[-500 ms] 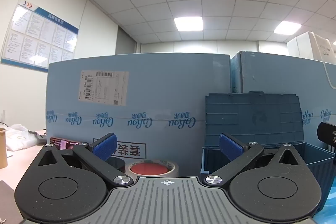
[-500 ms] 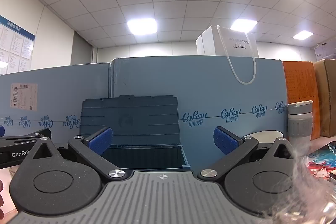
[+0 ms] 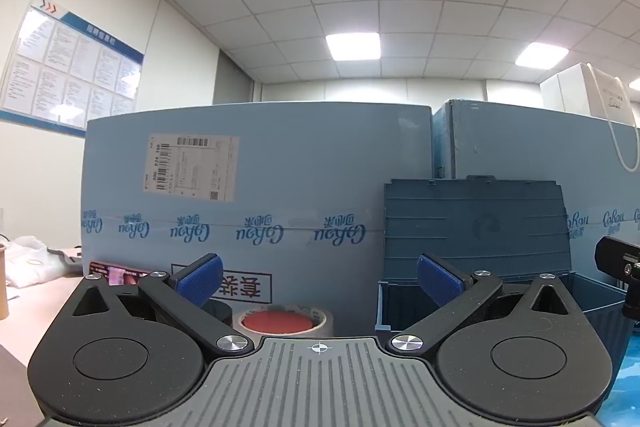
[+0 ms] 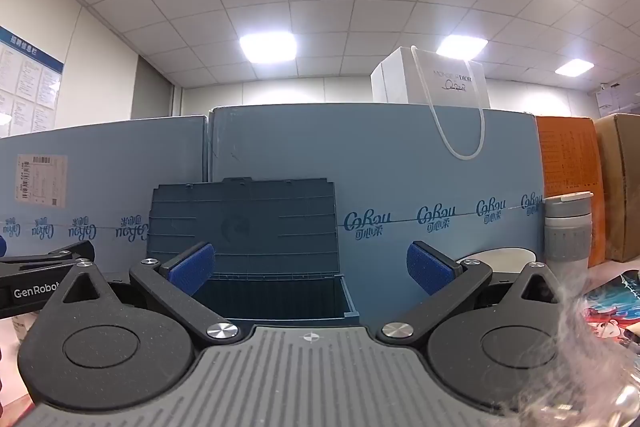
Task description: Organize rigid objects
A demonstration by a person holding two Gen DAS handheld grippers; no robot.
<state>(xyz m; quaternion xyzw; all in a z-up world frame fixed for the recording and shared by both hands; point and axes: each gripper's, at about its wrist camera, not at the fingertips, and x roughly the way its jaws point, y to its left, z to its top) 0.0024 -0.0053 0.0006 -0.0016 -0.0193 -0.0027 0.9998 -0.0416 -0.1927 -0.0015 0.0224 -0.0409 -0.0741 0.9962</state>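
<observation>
Both jaws released, nothing held.
Tape roll sits ahead between the left gripper's jaws; bin lies beyond the right gripper's.

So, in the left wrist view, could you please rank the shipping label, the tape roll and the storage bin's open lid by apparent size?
1. storage bin's open lid
2. shipping label
3. tape roll, partly hidden, so unsure.

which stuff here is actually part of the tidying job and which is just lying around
Likely part of the job:
- open dark blue storage bin, lid up
- tape roll with red centre
- grey tumbler
- white bowl
- left gripper and right gripper, both open and empty

Just lying about:
- big blue cartons
- white gift bag
- orange box
- wall notice board
</observation>
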